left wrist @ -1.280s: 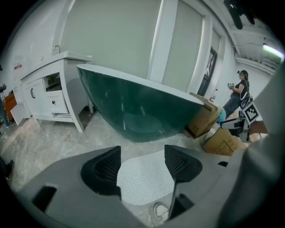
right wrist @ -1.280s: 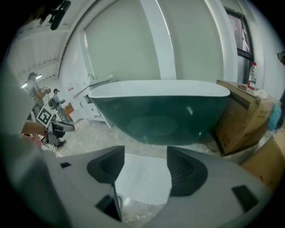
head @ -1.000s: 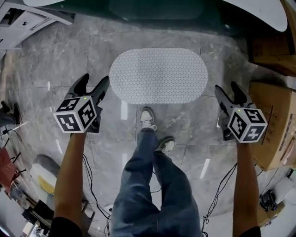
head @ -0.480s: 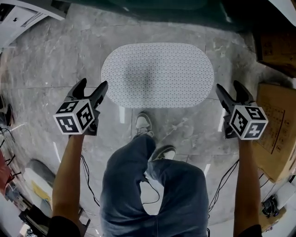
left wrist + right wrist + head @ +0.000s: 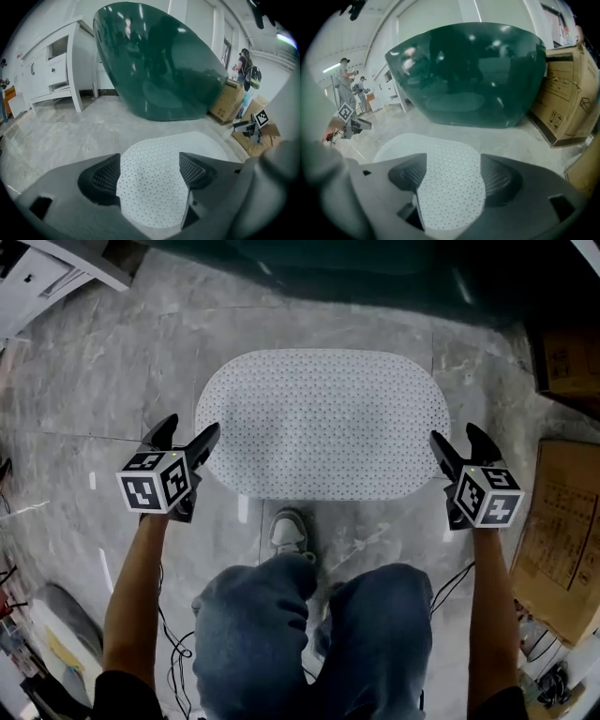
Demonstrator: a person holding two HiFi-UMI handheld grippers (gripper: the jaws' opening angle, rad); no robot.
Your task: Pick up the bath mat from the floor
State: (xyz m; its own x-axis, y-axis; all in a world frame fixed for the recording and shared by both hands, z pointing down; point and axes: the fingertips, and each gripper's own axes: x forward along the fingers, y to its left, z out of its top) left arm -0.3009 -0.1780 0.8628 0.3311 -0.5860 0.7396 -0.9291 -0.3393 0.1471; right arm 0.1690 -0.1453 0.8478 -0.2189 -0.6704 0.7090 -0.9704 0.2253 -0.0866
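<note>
Left claw & right claw opening, empty; lower onto bath mat ends mid-frame, straddle edge, then close.

1. You have no word, brand or number that can be read anywhere in view.
2. Large cardboard box beside the green tub, in your right gripper view: printed lines and small handling symbols, too blurred to read.
3. Brown carton at your right, head view: faint print, illegible.
</note>
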